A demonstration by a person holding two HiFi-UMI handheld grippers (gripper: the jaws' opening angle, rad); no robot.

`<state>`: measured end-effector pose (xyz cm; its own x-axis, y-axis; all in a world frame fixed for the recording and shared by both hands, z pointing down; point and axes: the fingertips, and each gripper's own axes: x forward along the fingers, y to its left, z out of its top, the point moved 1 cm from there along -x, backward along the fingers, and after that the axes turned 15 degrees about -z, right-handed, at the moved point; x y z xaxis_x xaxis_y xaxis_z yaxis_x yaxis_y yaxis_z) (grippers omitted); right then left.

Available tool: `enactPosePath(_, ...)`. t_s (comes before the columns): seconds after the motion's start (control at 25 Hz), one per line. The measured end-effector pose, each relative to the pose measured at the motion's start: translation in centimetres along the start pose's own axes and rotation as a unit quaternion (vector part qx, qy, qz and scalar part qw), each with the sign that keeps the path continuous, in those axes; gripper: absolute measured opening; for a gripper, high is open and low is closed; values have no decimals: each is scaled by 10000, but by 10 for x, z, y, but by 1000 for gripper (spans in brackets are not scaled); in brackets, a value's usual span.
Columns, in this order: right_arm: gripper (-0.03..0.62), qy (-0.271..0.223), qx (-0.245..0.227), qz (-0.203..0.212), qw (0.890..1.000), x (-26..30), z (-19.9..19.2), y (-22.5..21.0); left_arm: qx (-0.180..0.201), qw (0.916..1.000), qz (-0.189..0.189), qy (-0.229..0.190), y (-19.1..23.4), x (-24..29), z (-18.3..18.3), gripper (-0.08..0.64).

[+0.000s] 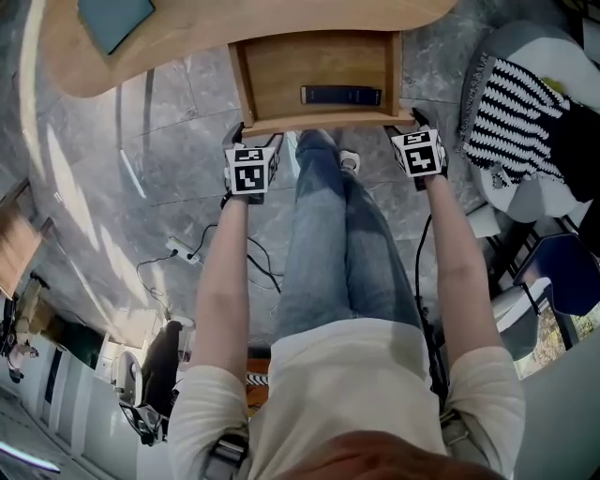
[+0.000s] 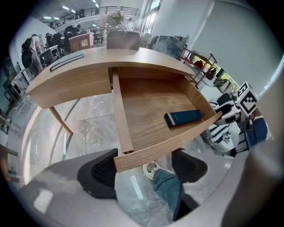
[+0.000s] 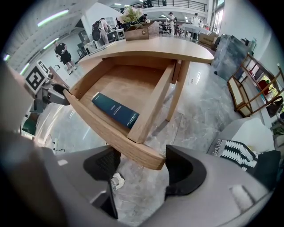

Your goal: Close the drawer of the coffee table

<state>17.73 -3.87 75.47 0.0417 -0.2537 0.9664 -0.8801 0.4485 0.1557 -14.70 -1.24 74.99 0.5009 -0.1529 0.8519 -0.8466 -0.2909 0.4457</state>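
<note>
1. So, both your grippers are released. The left gripper [image 2: 144, 170] has its jaws wide apart, with the left corner of the drawer [image 2: 168, 144] front sitting between them, not pinched.
2. Same deal for the right gripper [image 3: 142, 168] at the right corner, pads clear of the wood.
3. Progress-wise, I'd say nothing's done yet. The drawer is pulled well out from under the counter [image 1: 234, 28], so the whole push is left.
4. Inside lies a dark blue box [image 1: 341, 95], flat and below the rim, so it probably won't snag.
5. Around you: a teal thing [image 1: 114, 19] on the counter, a striped cushion [image 1: 511, 108] to your right, cables [image 1: 183, 251] on the floor, and your legs [image 1: 328, 234] below the drawer front. Nothing I can see blocks the slide.
</note>
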Motion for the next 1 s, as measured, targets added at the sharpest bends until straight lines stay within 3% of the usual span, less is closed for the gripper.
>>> enactPosePath(0.44,311,38,49,44,10000,1,1,4,135,9998,17,161,9,0,2,382)
enactPosePath(1.0,308,-125,-6,-85,9999,9,33,-13,225,9997,-7,-63,17,4,36,376)
